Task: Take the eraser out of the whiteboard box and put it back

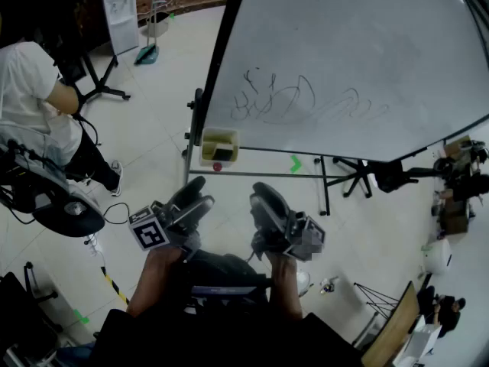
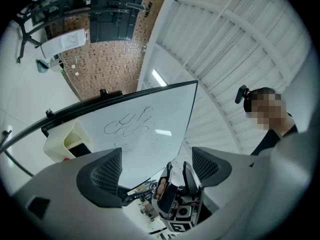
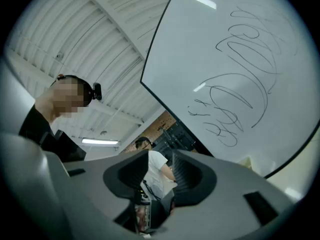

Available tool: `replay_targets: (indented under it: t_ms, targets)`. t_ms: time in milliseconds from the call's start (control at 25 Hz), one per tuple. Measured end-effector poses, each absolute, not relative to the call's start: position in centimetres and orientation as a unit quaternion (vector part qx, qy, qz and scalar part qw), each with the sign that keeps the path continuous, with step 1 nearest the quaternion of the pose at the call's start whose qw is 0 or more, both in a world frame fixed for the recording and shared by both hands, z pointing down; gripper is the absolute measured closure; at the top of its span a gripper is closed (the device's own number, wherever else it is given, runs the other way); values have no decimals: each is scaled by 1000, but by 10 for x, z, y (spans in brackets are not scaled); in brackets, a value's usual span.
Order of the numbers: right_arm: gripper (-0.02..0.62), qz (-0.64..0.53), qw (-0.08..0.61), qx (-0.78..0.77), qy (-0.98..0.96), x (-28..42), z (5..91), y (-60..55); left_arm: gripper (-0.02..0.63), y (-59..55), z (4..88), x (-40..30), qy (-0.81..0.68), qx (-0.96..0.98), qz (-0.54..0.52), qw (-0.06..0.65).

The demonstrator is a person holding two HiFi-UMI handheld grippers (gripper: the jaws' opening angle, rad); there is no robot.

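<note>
Where the whiteboard (image 1: 344, 52) leans on its stand over the pale floor (image 1: 153, 136), the items stand thus:

Left gripper (image 2: 156, 156): jaws spread wide and released, nothing between the pads. Through the gap show only the whiteboard and the right gripper (image 3: 157, 164) beyond.
Right gripper: jaws partly apart, narrower than the left pair, gripping nothing. Only a distant person in a white shirt (image 1: 30, 90) shows in the gap.
Whiteboard box (image 1: 219, 140): cream, open-topped, hung at the board's lower left corner. Its long side runs along the board's bottom edge. It is well apart from both grippers.
Eraser (image 1: 223, 154): a dark block low inside the whiteboard box. Too small to tell its long axis or which way it points. Neither gripper touches it.
Left hand (image 1: 157, 262): grips its tool from behind, forearm rising from the bottom edge of the head view. The gripper aims forward toward the box and tilts somewhat upward. Its marker cube (image 1: 149, 230) sits at the outer side.
Right hand (image 1: 279, 270): same hold, just beside the left. The gripper aims at the board's lower edge, right of the box, tilted slightly up.
Scribbles (image 1: 290, 102): dark loops across the board's lower middle.
Small red thing (image 1: 217, 167): just below the box, on the rail.
</note>
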State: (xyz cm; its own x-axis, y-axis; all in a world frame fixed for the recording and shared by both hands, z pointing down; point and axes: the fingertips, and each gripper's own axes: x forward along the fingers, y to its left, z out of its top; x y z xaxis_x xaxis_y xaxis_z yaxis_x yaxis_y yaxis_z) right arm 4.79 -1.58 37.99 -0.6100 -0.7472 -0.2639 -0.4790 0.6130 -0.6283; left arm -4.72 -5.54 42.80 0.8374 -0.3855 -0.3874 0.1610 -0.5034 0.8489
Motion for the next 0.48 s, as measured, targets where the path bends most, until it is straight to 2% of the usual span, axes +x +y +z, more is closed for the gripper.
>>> replay_targets:
  t_ms: [480]
  targets:
    - [442,-258,204,-380,865,38,402,-51,176,-94,439,-56,-72,815,-280,502]
